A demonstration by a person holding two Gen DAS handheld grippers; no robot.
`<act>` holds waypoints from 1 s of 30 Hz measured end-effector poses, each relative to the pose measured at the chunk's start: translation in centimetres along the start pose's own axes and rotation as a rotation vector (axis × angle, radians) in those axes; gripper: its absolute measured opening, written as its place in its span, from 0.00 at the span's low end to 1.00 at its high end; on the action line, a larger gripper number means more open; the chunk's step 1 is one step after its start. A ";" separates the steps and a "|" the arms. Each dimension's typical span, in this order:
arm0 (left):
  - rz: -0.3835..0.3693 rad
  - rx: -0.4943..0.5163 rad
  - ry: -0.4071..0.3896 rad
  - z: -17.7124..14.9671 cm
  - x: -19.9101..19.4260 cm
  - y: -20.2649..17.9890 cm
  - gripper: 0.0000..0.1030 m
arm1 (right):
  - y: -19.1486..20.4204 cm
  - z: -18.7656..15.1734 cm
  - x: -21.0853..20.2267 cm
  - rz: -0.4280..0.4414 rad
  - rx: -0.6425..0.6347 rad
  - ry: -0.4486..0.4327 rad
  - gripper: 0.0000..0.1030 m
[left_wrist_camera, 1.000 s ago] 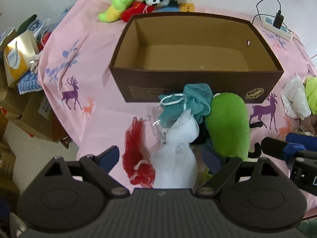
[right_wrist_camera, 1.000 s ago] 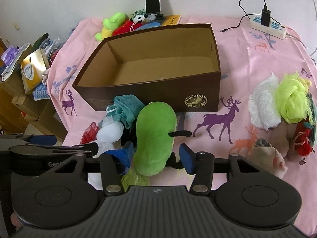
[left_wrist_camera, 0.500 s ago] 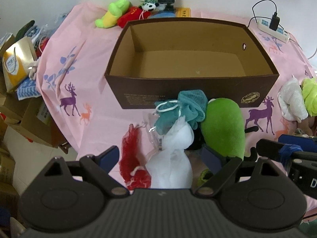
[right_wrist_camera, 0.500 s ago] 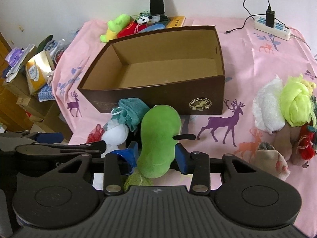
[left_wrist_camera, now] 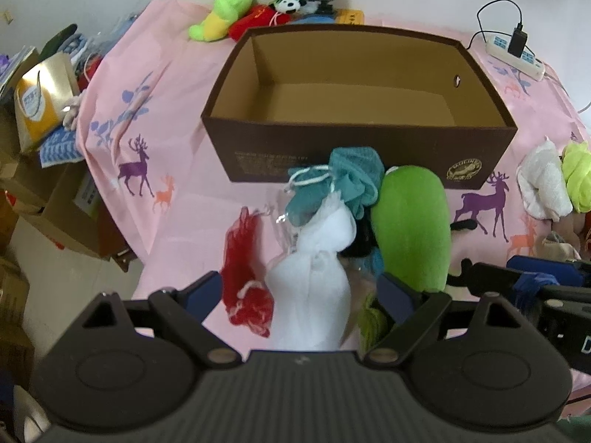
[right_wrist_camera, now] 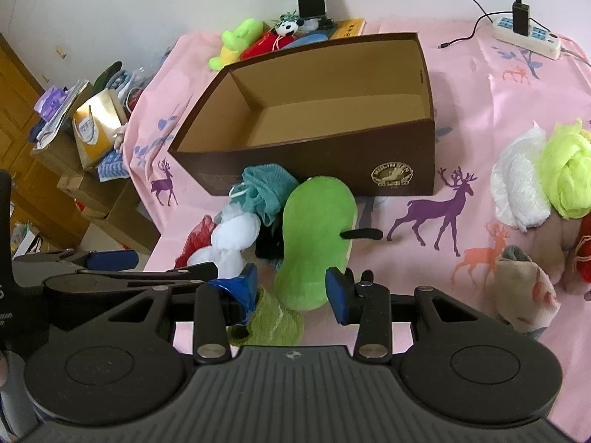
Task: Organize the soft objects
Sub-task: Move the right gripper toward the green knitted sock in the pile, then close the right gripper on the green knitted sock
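I am holding my right gripper (right_wrist_camera: 291, 288) low over the pink cloth (right_wrist_camera: 461, 118), and its two blue pads are pressing in on the near end of the green plush toy (right_wrist_camera: 317, 243), one on each side, so it is clamped on that toy. The toy is lying lengthwise, its far end reaching almost to the front wall of the brown cardboard box (right_wrist_camera: 314, 170). A thin black part is sticking out from the toy's right side.

My left gripper (left_wrist_camera: 303, 295) is sitting just to the left, its pads standing wide apart. A white mesh puff (left_wrist_camera: 314, 280) is lying between them with space on both sides, and a red mesh puff (left_wrist_camera: 243, 280) is lying beside the left pad. I am seeing no pressure on either.

A teal mesh puff (left_wrist_camera: 347, 188) is resting against the box front, touching the white puff and the green toy. A light green cloth (right_wrist_camera: 273, 321) is lying under the right gripper's left pad.

The box is standing open, with only bare cardboard inside. To its right, well apart from the grippers, a white puff (right_wrist_camera: 521, 192) and a neon yellow puff (right_wrist_camera: 569, 177) are touching each other. Behind the box, a lime plush (right_wrist_camera: 236, 40) and a panda toy (right_wrist_camera: 290, 27) are lying near the wall, and a power strip (right_wrist_camera: 528, 37) is at the far right corner.
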State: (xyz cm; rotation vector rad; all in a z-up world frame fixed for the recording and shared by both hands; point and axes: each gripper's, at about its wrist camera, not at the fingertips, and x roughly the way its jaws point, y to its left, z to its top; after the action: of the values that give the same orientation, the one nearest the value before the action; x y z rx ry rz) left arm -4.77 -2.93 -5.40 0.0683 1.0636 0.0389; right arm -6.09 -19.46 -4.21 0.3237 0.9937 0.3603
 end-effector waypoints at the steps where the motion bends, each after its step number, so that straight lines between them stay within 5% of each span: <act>1: 0.002 -0.004 0.003 -0.2 0.0 0.0 0.87 | 0.0 -0.1 0.0 0.001 -0.004 0.004 0.23; 13: 0.006 -0.012 0.019 -1.9 0.2 -0.5 0.87 | -0.9 -1.0 0.6 0.023 0.001 0.049 0.23; 22: -0.273 -0.016 -0.003 -5.5 0.2 1.4 0.87 | -3.3 -1.6 1.8 0.097 0.111 0.100 0.24; 30: -0.284 0.091 -0.038 -6.2 1.1 -1.6 0.86 | -3.6 -1.4 3.3 0.212 0.174 0.165 0.25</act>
State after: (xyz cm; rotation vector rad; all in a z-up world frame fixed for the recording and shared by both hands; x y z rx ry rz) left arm -9.69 -4.21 -9.47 -0.0006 1.0286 -0.2666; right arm -5.12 -21.07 -8.91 0.5662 1.1595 0.4999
